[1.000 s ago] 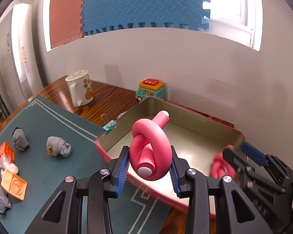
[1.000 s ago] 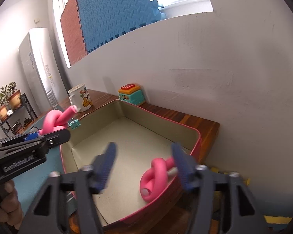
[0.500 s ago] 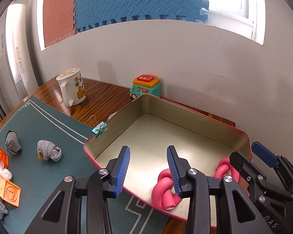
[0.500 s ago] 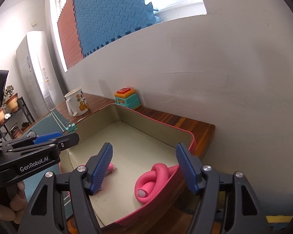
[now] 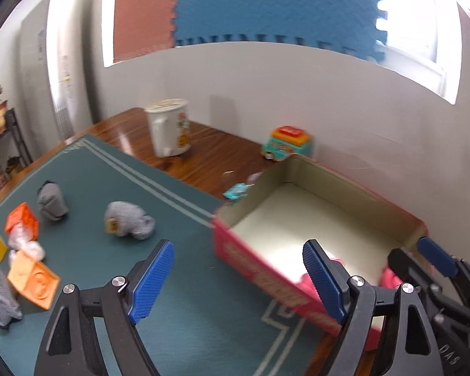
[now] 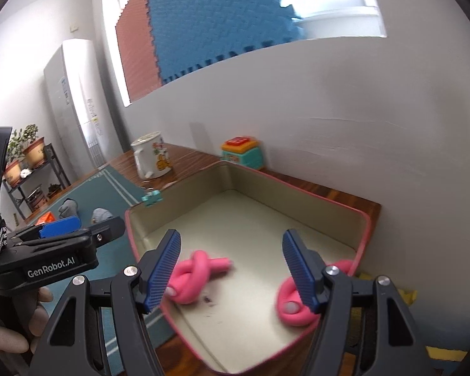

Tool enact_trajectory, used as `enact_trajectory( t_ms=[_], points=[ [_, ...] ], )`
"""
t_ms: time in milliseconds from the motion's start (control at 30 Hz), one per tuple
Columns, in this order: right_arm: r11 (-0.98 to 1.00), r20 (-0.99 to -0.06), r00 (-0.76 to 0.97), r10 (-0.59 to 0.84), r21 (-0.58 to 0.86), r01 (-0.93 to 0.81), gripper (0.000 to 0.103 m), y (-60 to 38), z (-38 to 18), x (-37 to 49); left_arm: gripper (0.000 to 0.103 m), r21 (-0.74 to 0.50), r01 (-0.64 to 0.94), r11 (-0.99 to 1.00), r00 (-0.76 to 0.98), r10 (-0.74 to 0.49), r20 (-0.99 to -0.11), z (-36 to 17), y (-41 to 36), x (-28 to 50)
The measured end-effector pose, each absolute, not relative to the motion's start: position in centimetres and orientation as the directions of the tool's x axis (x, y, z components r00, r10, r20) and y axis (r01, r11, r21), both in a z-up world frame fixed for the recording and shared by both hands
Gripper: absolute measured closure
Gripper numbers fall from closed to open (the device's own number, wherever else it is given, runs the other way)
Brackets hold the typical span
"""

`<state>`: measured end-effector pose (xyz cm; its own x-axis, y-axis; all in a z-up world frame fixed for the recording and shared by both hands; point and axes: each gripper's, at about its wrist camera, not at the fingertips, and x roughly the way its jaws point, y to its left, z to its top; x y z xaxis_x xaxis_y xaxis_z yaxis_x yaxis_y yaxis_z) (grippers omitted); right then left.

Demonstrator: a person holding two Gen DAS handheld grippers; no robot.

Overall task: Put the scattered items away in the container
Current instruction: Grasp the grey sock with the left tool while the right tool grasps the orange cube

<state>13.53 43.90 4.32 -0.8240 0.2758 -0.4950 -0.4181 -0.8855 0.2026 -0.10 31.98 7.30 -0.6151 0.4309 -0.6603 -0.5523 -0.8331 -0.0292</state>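
Grippers: left point(image 5: 235, 282) and right point(image 6: 232, 269) both spread, empty. Two pink knots point(image 6: 194, 274) in tin point(image 6: 235, 185), lower frame. Grey socks point(image 5: 128, 224) left on mat point(image 5: 188, 297): likely soft, light; pinch mid-bundle.

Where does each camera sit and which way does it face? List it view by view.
Left wrist: on the left gripper, facing the green mat; its open fingers show.
Right wrist: on the right gripper, looking into the tin; open fingers and the person's left hand show.
Shared: tin, mug, toy bus.
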Motion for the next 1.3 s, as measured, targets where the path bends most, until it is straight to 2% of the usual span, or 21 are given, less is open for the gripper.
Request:
enact_trajectory(
  t_ms=[200,667,800,1100,1233,1300],
  points=[
    [-0.921,-0.487,-0.848,0.210,0.192,-0.338,0.032,40.4,4.9,11.5,0.017,-0.029,-0.452,-0.891,-0.653,0.353,-0.670,6.8,25.9,-1.3],
    [-0.977,-0.497,-0.867,0.026,0.170,-0.127,0.029,31.6,5.1,6.4,0.017,-0.038,-0.091,-0.995,-0.717,0.092,-0.691,4.7,6.0,-4.5],
    [-0.981,-0.513,-0.858,0.005,0.164,-0.104,0.028,30.3,4.7,5.6,0.017,-0.014,-0.082,-0.997,-0.723,0.069,-0.688,4.1,3.5,-5.7],
    [-0.986,-0.543,-0.840,-0.001,0.140,-0.089,0.028,29.0,4.2,4.3,0.017,0.030,-0.148,-0.988,-0.721,0.087,-0.688,2.4,3.3,-7.6],
    [-0.989,-0.558,-0.830,-0.007,0.126,-0.077,0.028,28.3,3.9,3.4,0.017,0.003,-0.130,-0.991,-0.721,0.093,-0.686,1.8,2.4,-8.2],
    [-0.991,-0.565,-0.825,-0.012,0.116,-0.065,0.028,27.9,3.8,2.7,0.031,-0.001,-0.112,-0.994,-0.725,0.082,-0.684,1.7,1.9,-8.3]
  ],
)
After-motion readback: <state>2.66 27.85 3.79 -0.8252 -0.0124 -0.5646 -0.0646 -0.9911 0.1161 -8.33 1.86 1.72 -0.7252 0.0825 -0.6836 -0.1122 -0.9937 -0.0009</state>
